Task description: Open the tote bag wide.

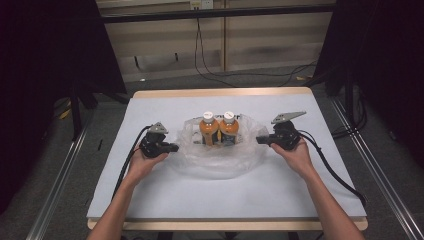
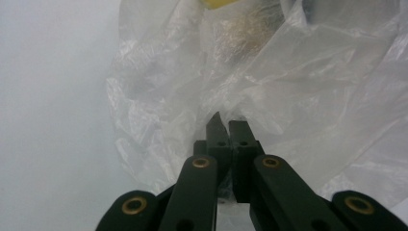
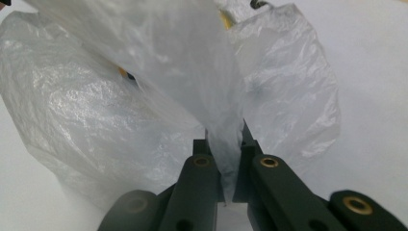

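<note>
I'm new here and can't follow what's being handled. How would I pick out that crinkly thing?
Find the white table; at its middle lies a clear plastic bag bunched round two orange bottles. It is the one see-through, crumpled thing, pinched at each side by a hand-held gripper.

Plastic bag (image 1: pixel 220 152) sits mid-table on the table (image 1: pixel 165 200), with two bottles (image 1: pixel 218 129) upright side by side inside it, toward its far side. Left gripper (image 1: pixel 172 147) is at the bag's left edge, right gripper (image 1: pixel 261 140) at its right edge, the bag between them. Each has bag film (image 3: pixel 226 144) between its jaws; hands come in from the near edge.
</note>
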The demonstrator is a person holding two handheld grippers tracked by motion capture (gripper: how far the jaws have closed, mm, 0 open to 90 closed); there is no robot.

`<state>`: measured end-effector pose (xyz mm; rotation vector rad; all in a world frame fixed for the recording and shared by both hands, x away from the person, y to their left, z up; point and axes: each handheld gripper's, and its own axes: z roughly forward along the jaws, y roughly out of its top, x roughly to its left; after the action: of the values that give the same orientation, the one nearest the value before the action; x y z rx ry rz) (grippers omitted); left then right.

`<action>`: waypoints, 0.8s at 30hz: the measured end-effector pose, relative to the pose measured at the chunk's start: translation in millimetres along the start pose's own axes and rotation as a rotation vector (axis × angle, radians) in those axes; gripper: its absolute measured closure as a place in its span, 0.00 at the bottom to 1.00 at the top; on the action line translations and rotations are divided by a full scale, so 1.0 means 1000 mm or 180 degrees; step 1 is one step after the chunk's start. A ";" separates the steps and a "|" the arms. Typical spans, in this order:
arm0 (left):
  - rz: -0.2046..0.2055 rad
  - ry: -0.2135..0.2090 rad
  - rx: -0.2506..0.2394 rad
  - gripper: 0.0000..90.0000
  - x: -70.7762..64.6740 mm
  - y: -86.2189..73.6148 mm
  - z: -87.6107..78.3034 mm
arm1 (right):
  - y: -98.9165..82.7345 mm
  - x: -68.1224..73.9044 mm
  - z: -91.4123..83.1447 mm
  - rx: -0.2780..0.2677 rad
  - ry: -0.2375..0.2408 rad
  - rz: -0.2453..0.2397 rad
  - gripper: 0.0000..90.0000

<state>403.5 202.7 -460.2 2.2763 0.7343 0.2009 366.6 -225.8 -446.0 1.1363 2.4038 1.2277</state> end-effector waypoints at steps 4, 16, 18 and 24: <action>0.0076 0.0079 0.0142 1.00 -0.002 -0.001 0.004 | -0.007 0.002 0.007 0.0189 -0.0025 -0.0043 1.00; 0.0361 0.0194 0.0500 1.00 -0.009 -0.002 0.008 | -0.022 0.004 0.021 0.0602 -0.0138 -0.0321 1.00; 0.0423 0.0240 0.0521 1.00 -0.014 0.000 0.009 | -0.022 0.005 0.019 0.0674 -0.0194 -0.0404 1.00; 0.0499 0.0012 0.0640 1.00 -0.020 0.000 0.005 | -0.027 0.007 0.010 0.0761 -0.0207 -0.0502 1.00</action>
<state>388.7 189.1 -462.6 2.5279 0.6009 0.2129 352.0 -223.9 -471.5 1.0053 2.5851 0.8607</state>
